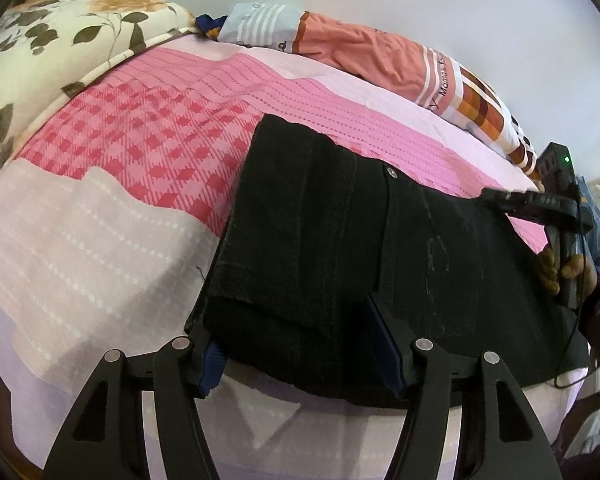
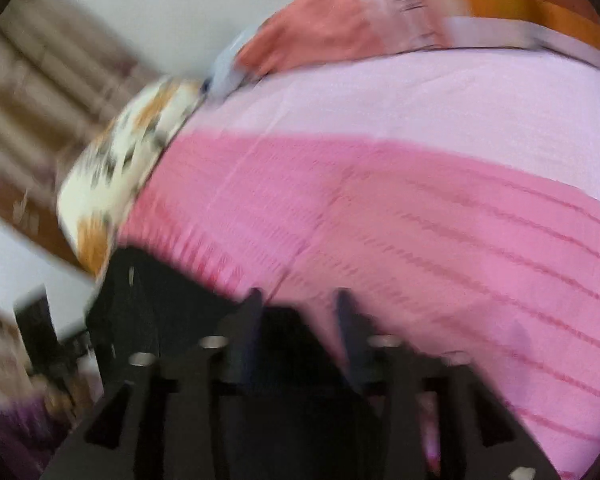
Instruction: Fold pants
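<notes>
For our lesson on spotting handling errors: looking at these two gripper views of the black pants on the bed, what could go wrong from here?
1. The black pants lie at the bed's near edge; a pull could slide them off.
2. The left gripper stands open astride the folded layers, so closing may catch only the top layer.
3. The right wrist view is motion-blurred; the right gripper may be moving quickly and could drag the fold askew.

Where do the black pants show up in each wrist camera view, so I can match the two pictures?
Left wrist: black pants fill the lower middle, on the pink bedspread.
Right wrist: black pants sit bottom left, blurred, running under the tool.
Shared landmark: the floral pillow, at upper left in both.
</notes>
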Demonstrator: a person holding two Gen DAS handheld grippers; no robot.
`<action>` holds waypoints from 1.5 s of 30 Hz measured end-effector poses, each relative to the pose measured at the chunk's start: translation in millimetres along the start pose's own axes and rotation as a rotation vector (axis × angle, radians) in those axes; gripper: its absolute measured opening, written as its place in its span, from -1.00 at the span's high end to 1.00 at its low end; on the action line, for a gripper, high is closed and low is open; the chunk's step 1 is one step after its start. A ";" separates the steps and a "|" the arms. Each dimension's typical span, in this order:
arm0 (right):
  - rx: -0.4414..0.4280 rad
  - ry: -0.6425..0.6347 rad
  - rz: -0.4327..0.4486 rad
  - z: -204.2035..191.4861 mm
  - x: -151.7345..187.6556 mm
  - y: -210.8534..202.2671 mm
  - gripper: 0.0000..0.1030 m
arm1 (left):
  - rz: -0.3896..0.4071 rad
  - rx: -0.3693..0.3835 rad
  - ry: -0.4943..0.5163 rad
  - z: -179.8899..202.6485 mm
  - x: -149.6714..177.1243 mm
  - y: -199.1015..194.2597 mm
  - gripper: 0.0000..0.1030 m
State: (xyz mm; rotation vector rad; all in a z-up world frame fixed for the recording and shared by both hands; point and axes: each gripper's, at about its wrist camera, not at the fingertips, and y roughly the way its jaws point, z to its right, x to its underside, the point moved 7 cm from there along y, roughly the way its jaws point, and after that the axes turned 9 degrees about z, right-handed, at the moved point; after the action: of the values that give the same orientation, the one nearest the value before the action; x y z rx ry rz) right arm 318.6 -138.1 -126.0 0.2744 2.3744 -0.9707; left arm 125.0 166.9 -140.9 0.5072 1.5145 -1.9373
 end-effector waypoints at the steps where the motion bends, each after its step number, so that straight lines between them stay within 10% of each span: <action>1: -0.027 0.090 0.047 12.8 -6.9 -9.6 0.19 | -0.002 -0.002 0.001 -0.2 -1.0 -0.2 -0.23; 5: -0.175 0.478 0.265 65.5 -14.7 -69.3 0.18 | 0.025 -0.058 0.019 -6.8 -10.7 -5.8 -0.28; 10: -0.183 0.538 0.378 85.3 42.5 -176.9 -0.10 | 0.125 -0.107 0.020 -18.5 -33.6 -27.8 -0.33; 20: 0.436 0.776 0.635 184.1 258.7 -460.0 -0.15 | 0.153 0.041 0.091 51.7 -49.4 -38.8 -0.46; 27: 0.505 0.842 0.699 202.4 310.8 -481.8 -0.15 | 0.118 0.124 0.199 129.1 -37.5 -29.4 -0.56; 37: 0.333 0.850 0.731 200.6 298.5 -449.7 -0.12 | 0.094 0.188 0.253 184.1 -23.8 -35.1 -0.61; 41: 0.313 0.824 0.725 195.8 290.1 -442.2 0.60 | 0.061 0.202 0.281 197.0 -14.7 -32.0 -0.61; 45: 0.367 0.815 0.686 198.9 292.3 -436.0 0.70 | 0.058 0.220 0.284 203.5 -9.6 -34.6 -0.62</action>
State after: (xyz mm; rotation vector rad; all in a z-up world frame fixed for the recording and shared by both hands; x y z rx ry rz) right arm -6.1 -595.3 -153.1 1.7738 2.3949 -1.0412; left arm 123.8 -21.1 -55.2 0.9462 1.4404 -2.0642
